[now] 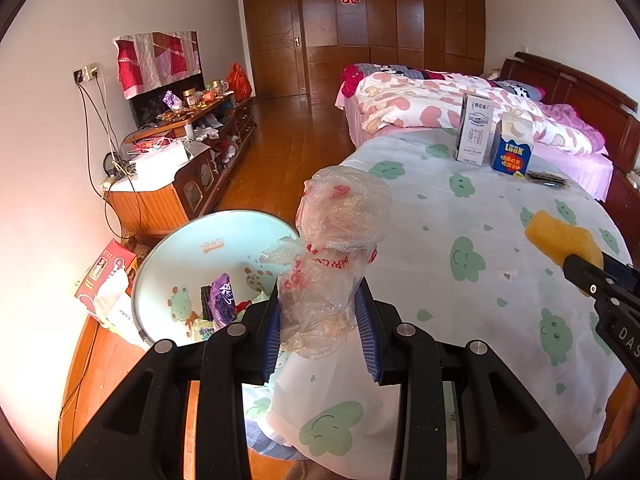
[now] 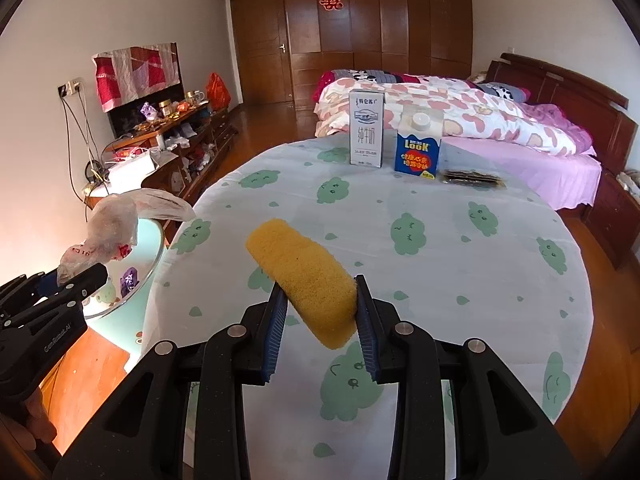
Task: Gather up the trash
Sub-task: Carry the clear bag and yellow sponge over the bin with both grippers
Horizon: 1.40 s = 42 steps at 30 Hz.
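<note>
Two wrist views of a trash-collecting task at a round table covered with a cloud-print cloth (image 2: pixel 400 216).

Left wrist view, lower centre: the left gripper (image 1: pixel 318 320) is clamped on a crumpled clear plastic bag with red print (image 1: pixel 340 240), its ribbed blue pads (image 1: pixel 272 336) pressing the lower, bunched part while the upper part balloons free above the jaws. At lower left of the same view, beside the table edge, stands a pale blue bin with cartoon animals (image 1: pixel 176 252); a purple wrapper (image 1: pixel 224 296) and other scraps lie inside it. The bag hangs near the bin's rim rather than over its middle.

Right wrist view, centre: the right gripper (image 2: pixel 322 312) is closed on a yellow sponge (image 2: pixel 300 276), pinched near one end so that most of its length juts toward the upper left, clear of the cloth.

Upper centre, well apart from both grippers: a white milk carton (image 2: pixel 366 128), a blue "LOOK" carton with a white cap (image 2: pixel 418 152) and a flat dark packet (image 2: pixel 472 179) just right of it.

Handling, as judged: the bag is very light, limp and slippery, best held at a bunched knot. The sponge is light and compressible; a mid-body grip would droop less. The cartons look stiff, probably empty and easily tipped; take them across the flat sides.
</note>
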Motion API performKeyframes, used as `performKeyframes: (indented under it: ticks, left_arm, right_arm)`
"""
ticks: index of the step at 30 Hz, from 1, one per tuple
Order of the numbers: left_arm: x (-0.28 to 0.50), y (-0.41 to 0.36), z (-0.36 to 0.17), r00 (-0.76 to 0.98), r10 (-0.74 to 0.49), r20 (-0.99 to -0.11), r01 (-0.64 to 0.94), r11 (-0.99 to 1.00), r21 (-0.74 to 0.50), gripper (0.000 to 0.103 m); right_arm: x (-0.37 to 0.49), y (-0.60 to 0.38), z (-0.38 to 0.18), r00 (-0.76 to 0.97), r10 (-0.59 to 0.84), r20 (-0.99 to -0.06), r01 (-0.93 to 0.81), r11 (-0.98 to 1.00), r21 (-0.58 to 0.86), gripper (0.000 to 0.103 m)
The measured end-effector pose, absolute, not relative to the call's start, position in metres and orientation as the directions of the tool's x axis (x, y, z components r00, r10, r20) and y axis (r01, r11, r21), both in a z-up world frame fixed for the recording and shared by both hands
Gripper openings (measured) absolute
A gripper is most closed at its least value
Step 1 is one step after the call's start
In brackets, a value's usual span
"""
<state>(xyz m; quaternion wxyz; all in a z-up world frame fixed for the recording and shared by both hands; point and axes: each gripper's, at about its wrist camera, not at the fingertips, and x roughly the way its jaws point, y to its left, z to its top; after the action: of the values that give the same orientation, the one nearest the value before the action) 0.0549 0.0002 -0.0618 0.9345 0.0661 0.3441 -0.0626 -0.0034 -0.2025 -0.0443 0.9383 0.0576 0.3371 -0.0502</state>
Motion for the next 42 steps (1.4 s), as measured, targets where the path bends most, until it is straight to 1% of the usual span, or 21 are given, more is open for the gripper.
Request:
performKeyframes:
  ticks: [23,42]
  left_arm:
    - [0.077,0.053,-0.039,0.789,0.002,-0.615,0.035,0.998,0.049,0.034]
    - [0.107,0.111,-0.041,0.774,0.076,-0.629,-0.091,0.996,0.007,0.034]
  right_arm:
    - [0.028,-0.144,-0.022,0.798,0.028,-0.602,0.021,0.997,0.074,0.034]
    - [0.07,-0.073,-0.014,0.805,0.099,-0.585,-0.08,0.995,0.059,0.034]
